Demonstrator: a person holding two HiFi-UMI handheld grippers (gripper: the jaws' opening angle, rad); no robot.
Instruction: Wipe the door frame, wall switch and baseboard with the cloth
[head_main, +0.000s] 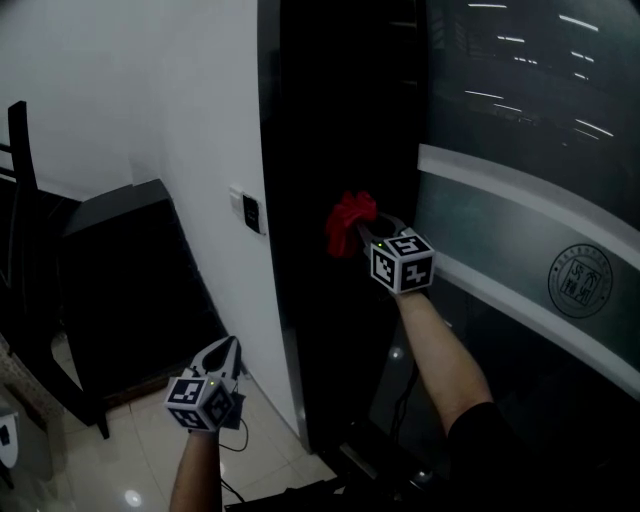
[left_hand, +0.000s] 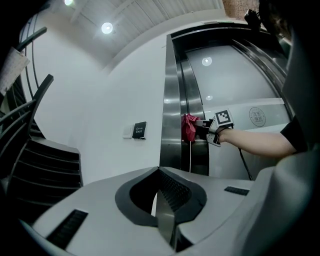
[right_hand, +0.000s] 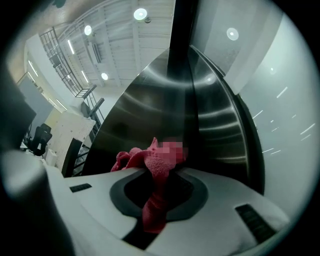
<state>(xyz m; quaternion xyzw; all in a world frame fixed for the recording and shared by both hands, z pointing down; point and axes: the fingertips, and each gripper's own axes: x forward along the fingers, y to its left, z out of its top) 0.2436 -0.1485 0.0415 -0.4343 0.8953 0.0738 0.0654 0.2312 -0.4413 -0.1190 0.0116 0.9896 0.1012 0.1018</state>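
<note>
The right gripper (head_main: 374, 233) is clamped on a red cloth (head_main: 349, 221), and its own view shows the fabric (right_hand: 153, 199) pinched between the closed jaws, with a bunched wad spilling out past the tips. That wad is pressed against the dark, glossy door frame (head_main: 318, 190), roughly halfway up the visible stretch of the frame. The person's right forearm reaches up to it from the lower right.

The left gripper (head_main: 226, 352) hangs low and to the left, well apart from the frame, above the pale tiled floor (head_main: 140, 470). Its jaws are closed together with nothing between them (left_hand: 160, 174).

The wall switch (head_main: 250, 212) sits on the white wall (head_main: 150, 90) just left of the door frame, at about the same height as the cloth. Nothing is touching it. In the left gripper view the switch (left_hand: 139, 130) appears as a small dark plate next to a lighter one.

To the right of the frame is a glass panel (head_main: 530, 90) crossed by a frosted band. A black cabinet (head_main: 125, 290) stands against the wall at the left.
</note>
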